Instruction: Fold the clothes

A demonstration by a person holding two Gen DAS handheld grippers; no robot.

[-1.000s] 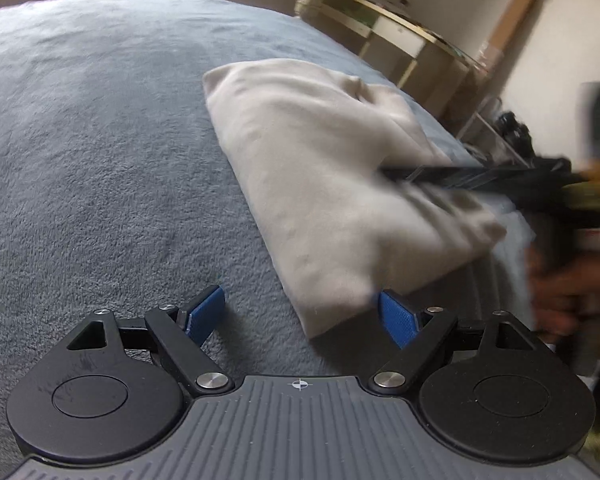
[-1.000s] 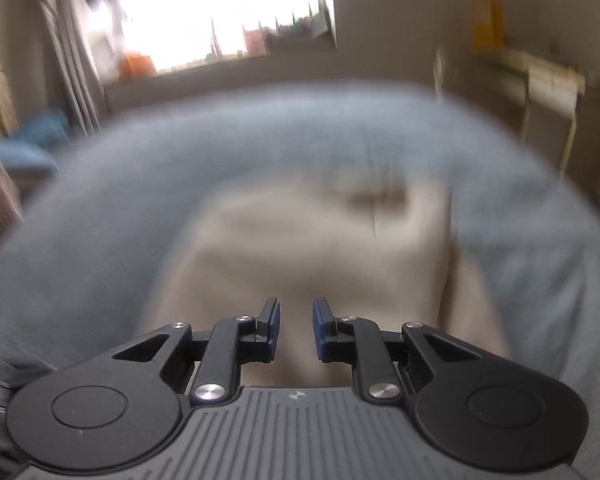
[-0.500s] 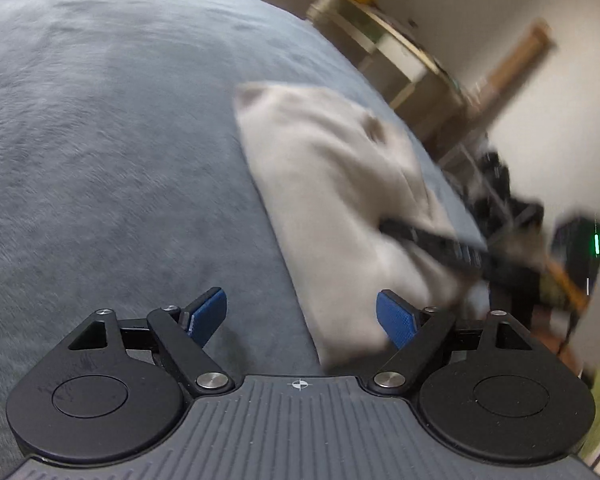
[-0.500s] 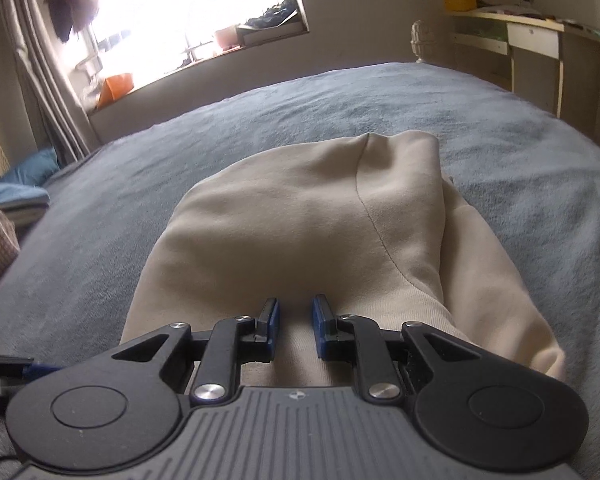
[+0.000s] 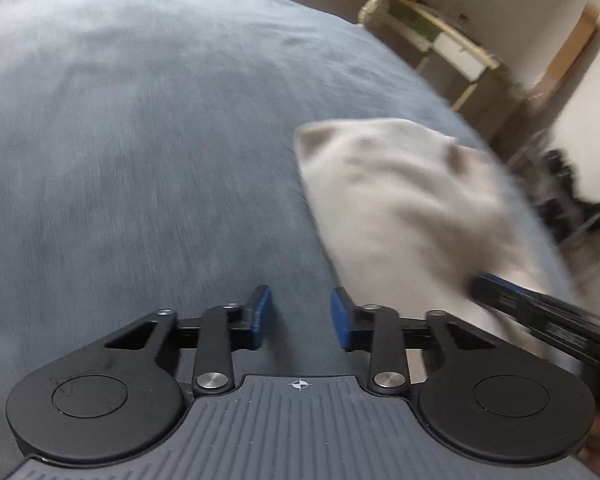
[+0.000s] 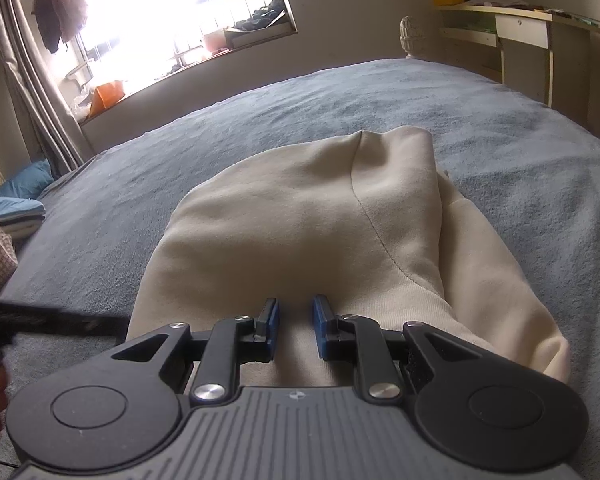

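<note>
Cream garment [image 6: 300,232] lies folded on the grey bed [image 6: 520,152], dead ahead of the right gripper [image 6: 296,328].

Its long axis runs away from the right gripper, whose jaws stand slightly apart over the near hem with nothing between them. The left gripper [image 5: 300,318] is parted wider, empty, over bare blanket, with the garment off to its right; so the right one is nearer. A desk [image 6: 520,24] stands beyond the bed, folded blue cloth [image 6: 16,208] at far left; nothing blocks the way. Whether another fold is due, I cannot tell.
</note>
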